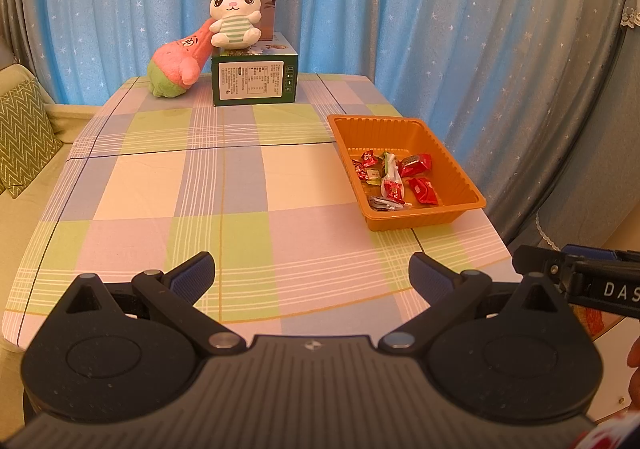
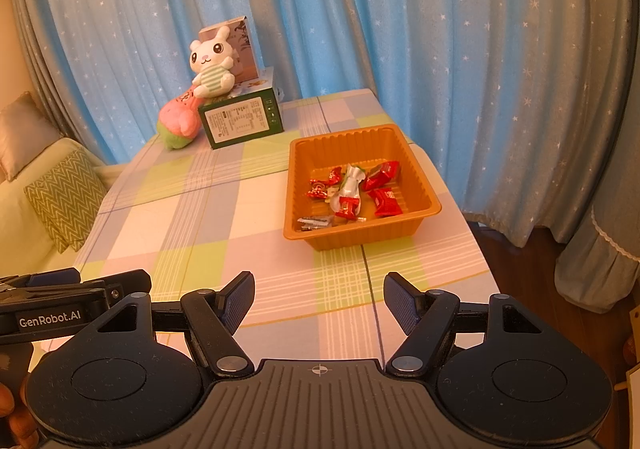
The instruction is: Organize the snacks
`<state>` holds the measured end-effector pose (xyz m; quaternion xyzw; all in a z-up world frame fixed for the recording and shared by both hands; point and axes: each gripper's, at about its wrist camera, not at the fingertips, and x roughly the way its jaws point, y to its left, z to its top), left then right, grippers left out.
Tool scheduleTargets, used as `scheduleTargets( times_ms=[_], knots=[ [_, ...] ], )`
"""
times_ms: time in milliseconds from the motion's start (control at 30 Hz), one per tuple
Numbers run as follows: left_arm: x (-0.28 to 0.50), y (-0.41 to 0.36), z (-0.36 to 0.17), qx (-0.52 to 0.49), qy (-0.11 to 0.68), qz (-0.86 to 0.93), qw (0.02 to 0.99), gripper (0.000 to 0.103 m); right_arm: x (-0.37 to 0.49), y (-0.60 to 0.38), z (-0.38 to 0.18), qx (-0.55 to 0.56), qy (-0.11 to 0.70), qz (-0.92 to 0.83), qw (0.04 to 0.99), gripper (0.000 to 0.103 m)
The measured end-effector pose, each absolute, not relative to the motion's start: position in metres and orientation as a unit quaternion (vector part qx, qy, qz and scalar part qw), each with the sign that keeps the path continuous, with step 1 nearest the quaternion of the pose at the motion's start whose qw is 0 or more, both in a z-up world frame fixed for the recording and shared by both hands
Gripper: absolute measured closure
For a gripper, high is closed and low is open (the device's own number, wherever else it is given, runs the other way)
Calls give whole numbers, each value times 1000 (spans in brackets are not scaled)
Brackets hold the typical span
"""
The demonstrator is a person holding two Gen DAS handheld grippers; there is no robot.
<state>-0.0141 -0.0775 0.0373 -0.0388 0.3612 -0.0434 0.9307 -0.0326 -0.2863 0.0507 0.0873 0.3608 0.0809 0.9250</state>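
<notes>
Both claws are hovering over the near edge of the table (image 1: pixel 240 185): the left claw (image 1: pixel 312 275) is spreading its blue pads wide with nothing between them, and the right claw (image 2: pixel 319 301) is doing the same just beside it. An orange tray (image 2: pixel 416 169) is sitting along the right edge of the table, holding the snacks (image 2: pixel 352 191), mostly red-wrapped pieces lying loosely on its floor. At the far edge, a green box (image 1: pixel 254 79) is standing with a white rabbit toy (image 1: pixel 236 15) sitting on top, and a pink and green plush toy (image 1: pixel 178 67) is leaning against the box's left side.
</notes>
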Motion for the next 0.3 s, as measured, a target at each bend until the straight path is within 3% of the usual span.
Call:
scheduleTargets(
  times_ms=[300],
  knots=[
    [-17,-75,35,-37,356,-44,933,0,-32,-286,51,87,361,81,925,32]
  ],
)
